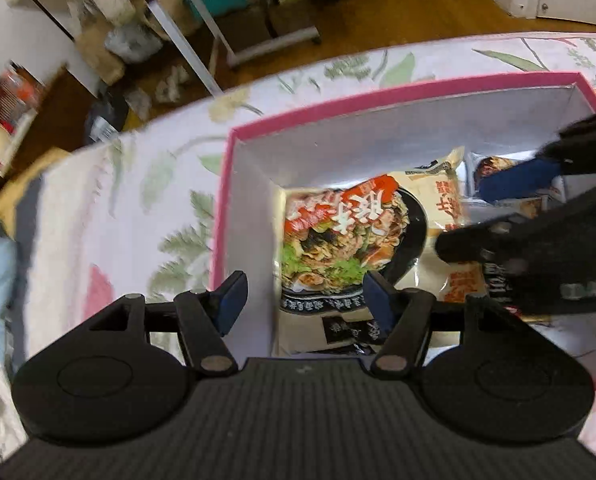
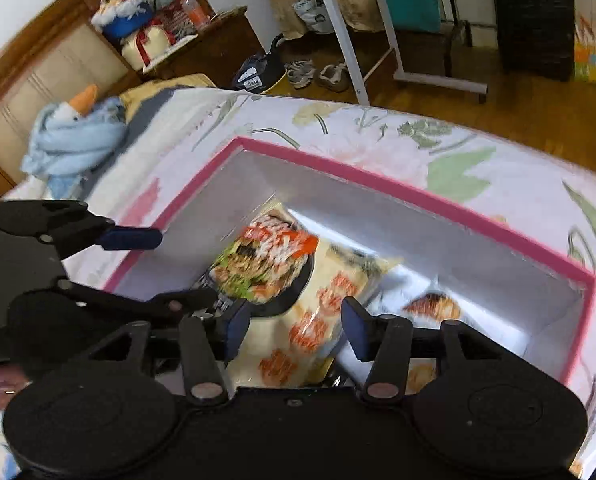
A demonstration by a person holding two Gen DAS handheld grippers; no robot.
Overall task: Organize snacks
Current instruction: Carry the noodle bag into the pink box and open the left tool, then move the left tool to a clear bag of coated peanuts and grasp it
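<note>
**Clerk:** Starting nearest: left gripper (image 1: 304, 300), blue pads spread wide, nothing between them. One finger (image 1: 232, 300) hangs over the box's left wall, the other (image 1: 378, 304) over the box interior.

**Checker:** And the noodle packet?

**Clerk:** Noodle packet (image 1: 350, 236), lying just beyond and below the left gripper, inside the pink-rimmed box (image 1: 298, 118), against the left inner wall. Face up, printed bowl of noodles showing. Long axis runs from the near-left part of the box toward the far right, top edge tilted away.

**Checker:** Right gripper?

**Clerk:** Right gripper (image 2: 296, 326), pads apart, empty. In its own view the packet (image 2: 298, 280) shows in the gap between the fingers, lower down; whether it touches them I cannot tell, the picture is blurred.

**Checker:** Further items?

**Clerk:** Second snack pack (image 2: 432, 306), right of the noodle packet on the box floor, partly hidden. Box sits on a floral bedspread (image 2: 378, 148). Beyond: blue blanket bundle (image 2: 74, 136) at the bed's head, shoes (image 2: 318, 72) on wooden floor.
</note>
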